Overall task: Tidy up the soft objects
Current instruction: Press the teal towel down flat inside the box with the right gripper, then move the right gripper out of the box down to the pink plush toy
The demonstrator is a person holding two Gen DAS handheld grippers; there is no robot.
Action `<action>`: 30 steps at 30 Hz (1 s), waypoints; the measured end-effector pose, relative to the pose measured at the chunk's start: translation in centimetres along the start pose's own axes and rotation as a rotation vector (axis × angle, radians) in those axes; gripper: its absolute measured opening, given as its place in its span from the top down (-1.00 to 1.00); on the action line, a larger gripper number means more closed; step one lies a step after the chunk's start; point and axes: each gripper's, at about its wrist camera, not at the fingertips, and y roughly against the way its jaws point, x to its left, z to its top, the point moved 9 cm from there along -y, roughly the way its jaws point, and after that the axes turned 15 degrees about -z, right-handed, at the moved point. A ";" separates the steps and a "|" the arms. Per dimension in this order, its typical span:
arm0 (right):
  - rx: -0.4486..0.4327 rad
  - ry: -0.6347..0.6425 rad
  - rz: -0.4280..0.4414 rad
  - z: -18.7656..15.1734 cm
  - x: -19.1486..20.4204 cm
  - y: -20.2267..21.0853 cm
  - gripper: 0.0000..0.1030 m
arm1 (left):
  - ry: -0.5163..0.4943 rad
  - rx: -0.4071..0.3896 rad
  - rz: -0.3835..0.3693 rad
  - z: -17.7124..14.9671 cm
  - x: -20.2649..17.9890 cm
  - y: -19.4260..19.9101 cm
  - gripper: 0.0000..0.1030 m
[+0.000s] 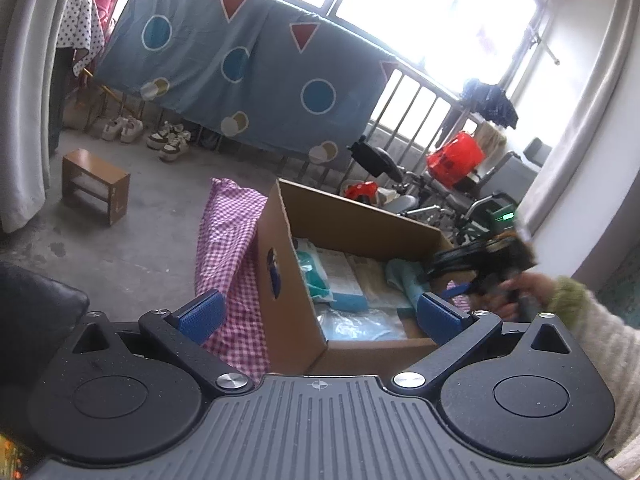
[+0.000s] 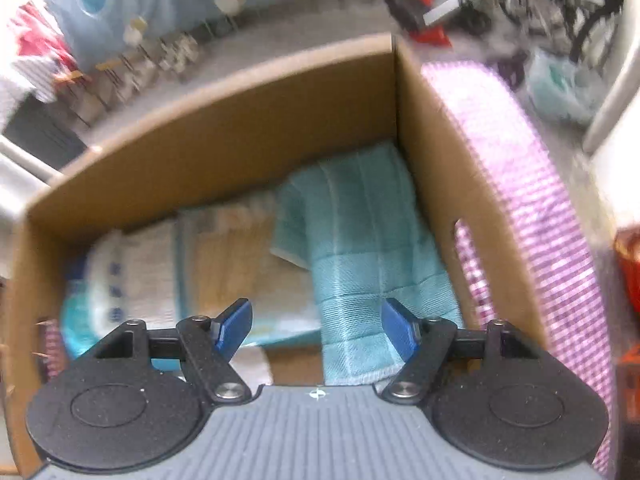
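We are hovering the right claw (image 2: pixel 316 330), spread and empty, directly above the teal towel (image 2: pixel 360 240) lying in the cardboard box (image 2: pixel 224 120), its length running away from us. The left claw (image 1: pixel 318 312), also spread, is waiting farther back.

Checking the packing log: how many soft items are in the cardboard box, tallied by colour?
Teal towel: 1
Beige folded cloth: 1
White cloth with blue marks: 1
Total: 3 that show in the blurred right wrist view of the box; more may lie underneath.
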 end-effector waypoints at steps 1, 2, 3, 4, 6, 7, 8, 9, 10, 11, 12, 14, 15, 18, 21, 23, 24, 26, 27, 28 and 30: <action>-0.043 0.004 0.019 -0.3 -0.2 1.9 -0.44 | -0.001 0.000 0.005 -0.1 -0.1 0.2 -0.99; -0.076 0.005 0.039 -0.7 -0.4 3.0 -0.44 | -0.002 0.001 0.009 -0.2 -0.1 0.4 -0.99; -0.117 0.006 0.070 -1.3 -0.6 5.0 -0.45 | -0.005 0.002 0.013 -0.4 -0.2 0.6 -0.99; -0.149 0.008 0.097 -2.0 -0.9 6.5 -0.50 | -0.010 0.003 0.018 -0.5 -0.4 0.7 -0.99; -0.226 0.014 0.155 -3.3 -1.6 10.1 -0.59 | -0.022 0.010 0.026 -0.7 -0.7 1.0 -1.00; -0.265 0.019 0.174 -4.2 -1.9 11.7 -0.66 | -0.025 0.015 0.028 -0.8 -0.8 1.1 -0.99; -0.319 0.028 0.188 -5.5 -2.3 13.7 -0.76 | -0.025 0.023 0.029 -1.0 -1.0 1.1 -0.99; -0.362 0.036 0.193 -6.1 -2.9 15.0 -0.81 | -0.024 0.032 0.030 -1.2 -1.1 1.2 -0.99; -0.405 0.043 0.196 -6.9 -3.4 16.4 -0.91 | -0.022 0.044 0.029 -1.4 -1.2 1.2 -0.99; -0.453 0.053 0.196 -7.9 -4.0 17.8 -0.97 | -0.018 0.052 0.029 -1.6 -1.3 1.2 -1.00; -0.490 0.060 0.191 -8.8 -4.4 18.9 -0.99 | -0.014 0.061 0.029 -1.8 -1.5 1.3 -1.00; -0.553 0.078 0.164 -11.6 -5.0 20.8 -1.00 | -0.015 0.072 0.023 -2.3 -1.8 1.5 -1.00; -0.568 0.089 0.150 -12.8 -5.2 21.3 -1.00 | -0.016 0.074 0.022 -2.5 -1.9 1.7 -1.00; -0.577 0.127 0.091 -16.7 -4.7 21.4 -1.00 | -0.022 0.084 0.016 -3.5 -2.1 1.9 -1.00; -0.536 0.155 0.051 -19.6 -3.4 19.8 -1.00 | -0.012 0.127 0.022 -4.9 -1.9 1.4 -1.00; -0.502 0.176 0.048 -20.9 -2.1 18.3 -1.00 | 0.003 0.157 0.035 -5.9 -1.6 0.9 -1.00; -0.491 0.179 0.039 -21.2 -1.5 17.8 -1.00 | 0.007 0.173 0.044 -6.5 -1.4 0.7 -1.00; -0.502 0.174 0.027 -22.2 -0.3 17.7 -1.00 | 0.004 0.198 0.067 -7.5 -1.1 0.4 -1.00; -0.516 0.181 0.039 -22.1 0.3 17.7 -1.00 | 0.000 0.207 0.080 -8.2 -1.0 0.3 -1.00; -0.526 0.185 0.062 -22.5 0.9 18.0 -1.00 | -0.004 0.216 0.091 -8.6 -0.9 0.4 -1.00; -0.529 0.183 0.155 -22.3 2.5 18.2 -1.00 | -0.019 0.233 0.107 -9.7 -0.8 0.5 -1.00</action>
